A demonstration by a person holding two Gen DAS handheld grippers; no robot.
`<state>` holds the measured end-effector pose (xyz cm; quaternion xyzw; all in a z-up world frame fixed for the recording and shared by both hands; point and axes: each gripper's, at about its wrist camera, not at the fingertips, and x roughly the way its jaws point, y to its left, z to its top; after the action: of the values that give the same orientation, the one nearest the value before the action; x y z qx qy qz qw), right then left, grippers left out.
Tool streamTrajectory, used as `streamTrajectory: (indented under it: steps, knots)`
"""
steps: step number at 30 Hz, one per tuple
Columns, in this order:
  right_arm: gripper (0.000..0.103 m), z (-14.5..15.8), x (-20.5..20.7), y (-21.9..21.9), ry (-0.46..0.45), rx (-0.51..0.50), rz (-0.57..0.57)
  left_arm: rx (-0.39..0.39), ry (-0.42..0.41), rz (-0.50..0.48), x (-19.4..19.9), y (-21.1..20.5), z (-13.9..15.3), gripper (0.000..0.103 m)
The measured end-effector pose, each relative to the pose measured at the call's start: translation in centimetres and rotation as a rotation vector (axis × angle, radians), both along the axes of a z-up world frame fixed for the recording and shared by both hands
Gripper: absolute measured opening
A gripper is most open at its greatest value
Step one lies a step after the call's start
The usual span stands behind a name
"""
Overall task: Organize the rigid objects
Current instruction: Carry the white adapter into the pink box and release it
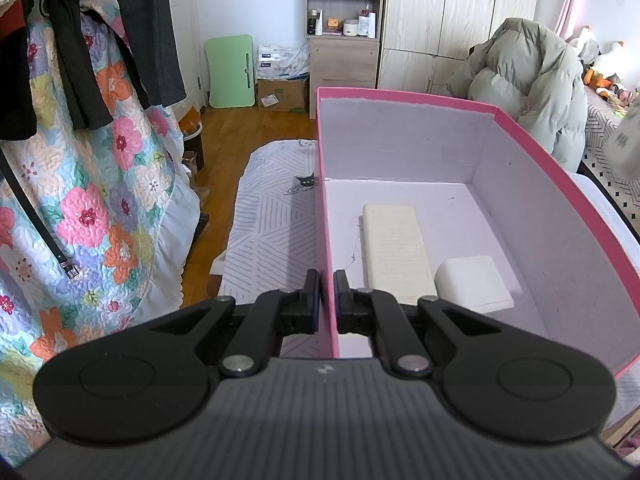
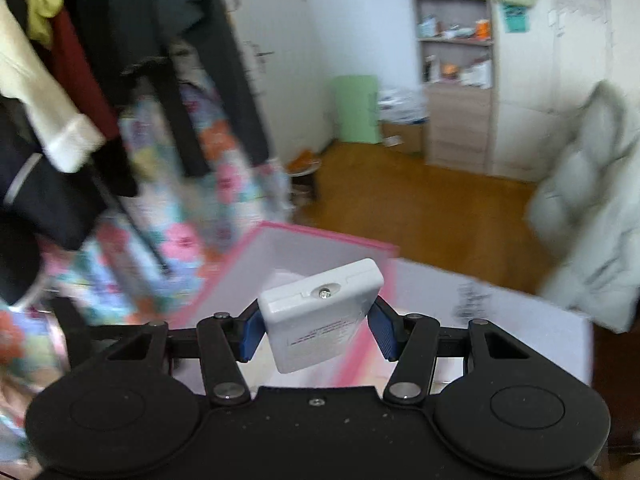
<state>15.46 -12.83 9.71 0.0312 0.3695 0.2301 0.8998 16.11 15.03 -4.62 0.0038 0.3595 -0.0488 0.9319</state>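
A: Report the state of your left tongs [image 1: 327, 300]

B: Your left tongs are clenched on the near left wall of the pink box [image 1: 520, 128]; one finger sits outside the wall, the other inside, pads pressed to the cardboard. The box rests on a striped bedspread [image 1: 272, 216] with a cat print

A: State the contents of the box

B: Two items lie on its floor. A long cream power bank [image 1: 396, 252] lies lengthwise near the middle. A smaller white block [image 1: 474, 282] lies just to its right at the near end; whether the two touch cannot be told

A: Report your right tongs [image 2: 316, 330]

B: Your right tongs are grasping a white rectangular device [image 2: 320, 312] across its width, blue pads [image 2: 384, 332] on both sides. It is tilted, its far end raised, showing a small screw and a printed label

A: Where is the device relative to the box?

B: In the right wrist view it is held in the air, on the near side of the pink box [image 2: 320, 240], which shows beyond and below. That view is blurred, so the gap cannot be judged
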Motion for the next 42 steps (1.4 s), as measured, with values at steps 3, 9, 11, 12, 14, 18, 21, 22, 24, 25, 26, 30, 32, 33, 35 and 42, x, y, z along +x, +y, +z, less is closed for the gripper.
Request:
streamTrajectory:
  steps: [3, 9, 11, 12, 14, 18, 21, 22, 24, 25, 26, 30, 32, 33, 35, 42]
  knots:
    - [0.06, -1.7, 1.1, 3.4, 0.086, 0.017, 0.082, 0.02, -0.004, 0.008, -0.1, -0.4, 0.0, 0.006]
    - [0.06, -6.5, 2.7, 9.3, 0.205, -0.016, 0.187, -0.009, -0.003, 0.006, -0.2, 0.0, -0.1, 0.006]
    - [0.06, -8.2, 2.8, 9.7, 0.235, 0.024, 0.176, -0.024, 0.0, 0.004, -0.2, 0.2, 0.0, 0.006]
    - [0.06, -8.9, 2.7, 9.5, 0.251, 0.072, 0.156, -0.027, 0.001, 0.004, -0.2, 0.3, 0.0, 0.006]
    - [0.06, -10.2, 2.7, 8.7, 0.284, 0.203, 0.127, -0.029, 0.001, 0.0, -0.3, 0.4, 0.1, 0.006]
    - [0.06, -12.9, 2.0, 8.6, 0.299, 0.198, 0.134, -0.031, -0.005, -0.005, -0.4, 0.4, 0.1, 0.006]
    - [0.06, -14.4, 2.3, 8.3, 0.304, 0.173, 0.133, -0.032, -0.006, -0.012, -0.4, 0.3, 0.0, 0.007]
    - [0.06, -14.4, 2.6, 8.4, 0.304, 0.173, 0.151, -0.032, -0.007, -0.013, -0.4, 0.3, 0.0, 0.007]
    - [0.06, -14.1, 2.6, 8.4, 0.311, 0.159, 0.167, -0.032, -0.004, -0.009, -0.4, 0.4, 0.0, 0.007]
    - [0.06, -13.9, 2.6, 8.4, 0.312, 0.15, 0.18, -0.036, -0.002, -0.01, -0.4, 0.4, 0.1, 0.007]
    - [0.06, -13.8, 2.5, 8.4, 0.313, 0.137, 0.195, -0.04, -0.001, -0.013, -0.4, 0.4, 0.1, 0.007]
    - [0.06, -13.2, 2.2, 8.3, 0.32, 0.077, 0.235, -0.035, -0.004, -0.015, -0.4, 0.3, 0.1, 0.007]
    - [0.06, -12.9, 2.0, 8.9, 0.33, 0.02, 0.261, -0.037, -0.003, -0.014, -0.4, 0.4, 0.1, 0.007]
    - [0.059, -12.8, 1.9, 9.3, 0.339, -0.018, 0.275, -0.039, -0.003, -0.015, -0.4, 0.4, 0.1, 0.007]
    - [0.056, -12.6, 1.7, 9.9, 0.329, -0.107, 0.278, -0.041, -0.002, -0.017, -0.5, 0.3, 0.1, 0.007]
    - [0.053, -12.4, 1.7, 10.8, 0.301, -0.195, 0.233, -0.039, -0.001, -0.014, -0.5, 0.3, 0.1, 0.007]
